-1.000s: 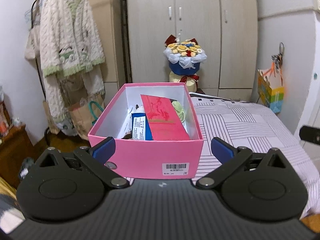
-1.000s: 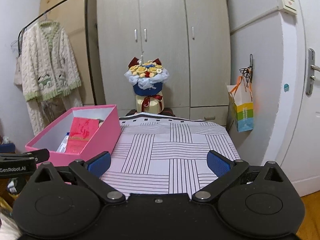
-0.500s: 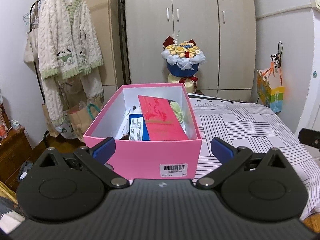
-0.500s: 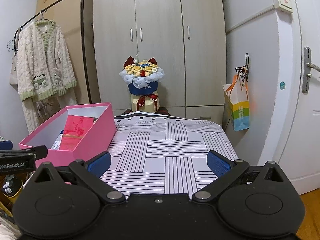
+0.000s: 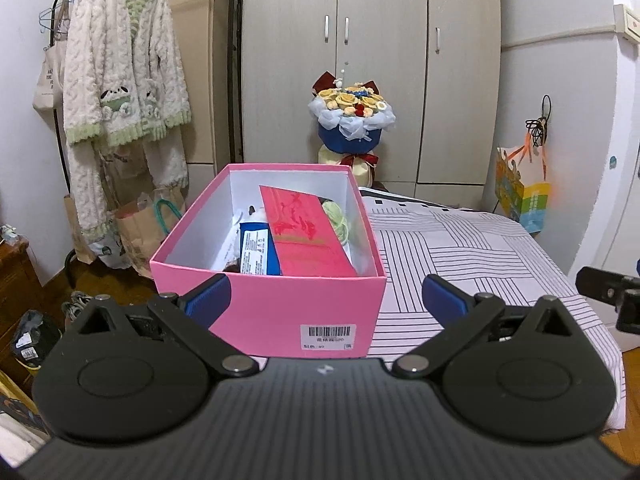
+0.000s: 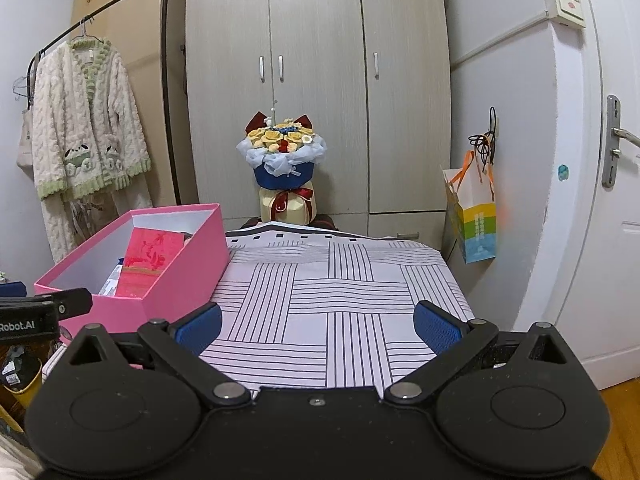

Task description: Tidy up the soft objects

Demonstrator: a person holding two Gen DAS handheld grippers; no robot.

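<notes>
A pink open box point(image 5: 264, 312) stands at the left edge of a bed with a striped cover point(image 5: 460, 256). Inside lie a red packet point(image 5: 304, 232), a blue packet point(image 5: 256, 252) and a pale green soft bundle point(image 5: 338, 220). My left gripper point(image 5: 326, 298) is open and empty, just in front of the box's near wall. My right gripper point(image 6: 318, 324) is open and empty above the striped cover point(image 6: 340, 292), with the box point(image 6: 160, 276) to its left. The left gripper's body point(image 6: 36, 312) shows at the right view's left edge.
A flower bouquet point(image 5: 352, 116) stands at the foot of the bed before a wardrobe point(image 5: 372, 60). A knitted robe point(image 5: 120, 80) hangs on a rack at the left, paper bags point(image 5: 140, 232) below it. A coloured bag point(image 6: 474, 216) hangs on the right wall beside a door point(image 6: 616, 200).
Both grippers have risen and pulled back slightly; the box and bed sit lower in both views. Both stay open and empty.
</notes>
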